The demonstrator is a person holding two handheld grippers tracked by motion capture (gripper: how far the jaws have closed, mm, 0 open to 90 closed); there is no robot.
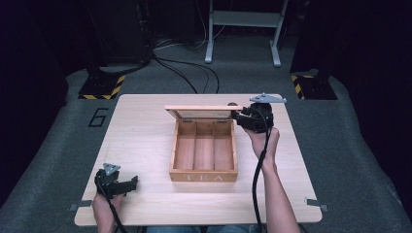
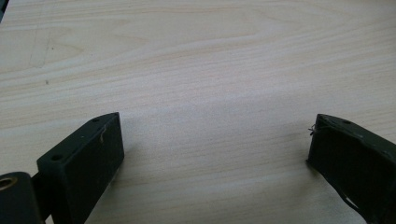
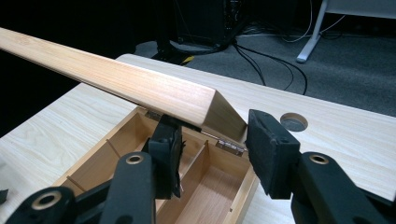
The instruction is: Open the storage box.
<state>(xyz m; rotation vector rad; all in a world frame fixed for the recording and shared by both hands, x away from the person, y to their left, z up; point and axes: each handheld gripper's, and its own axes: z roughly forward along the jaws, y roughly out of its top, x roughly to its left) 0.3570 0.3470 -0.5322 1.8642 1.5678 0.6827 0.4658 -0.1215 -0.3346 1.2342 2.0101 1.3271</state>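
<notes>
Light falls from above onto the pale surface [image 1: 145, 145], leaving the floor around it dim and the far room nearly black. In the left gripper view the surface shows a soft sheen and faint shadows beside the dark jaws. In the right gripper view the near jaws look slightly soft, while the wooden lid [image 3: 140, 88] above them is evenly lit.

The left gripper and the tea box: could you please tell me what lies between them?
Bare tabletop only, in the high view, between the left gripper and the tea box.

High view above table [image 1: 145, 145] — claw views close, low, right sharing tea box [image 3: 140, 91].
</notes>
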